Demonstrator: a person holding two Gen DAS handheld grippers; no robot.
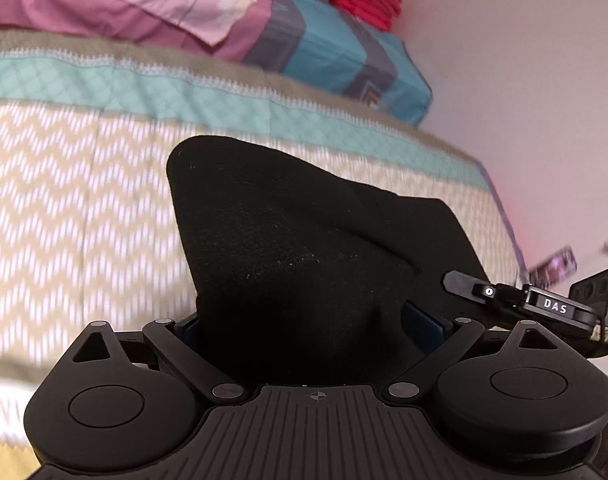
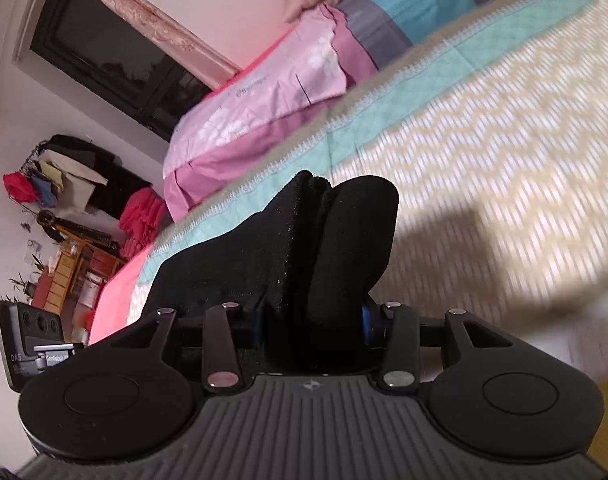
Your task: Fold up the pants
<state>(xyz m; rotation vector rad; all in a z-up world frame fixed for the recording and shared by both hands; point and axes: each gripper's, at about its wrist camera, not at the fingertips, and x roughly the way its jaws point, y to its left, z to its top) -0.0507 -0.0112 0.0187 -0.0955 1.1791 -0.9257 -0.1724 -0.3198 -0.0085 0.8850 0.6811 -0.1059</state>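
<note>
Pants [image 1: 295, 248], apparently lifted above bedspread [image 1: 71, 200], pinched in both grippers' jaws.

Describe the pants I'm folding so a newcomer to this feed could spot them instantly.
Start from the bed, covered by a beige-and-white zigzag quilt with a teal band near the pillows. Held above it is a bunched black garment, the pants, gripped by both the left gripper and the right gripper. It is the only black fabric on the bed; the pink pillow and blue-grey pillow are bright.
</note>
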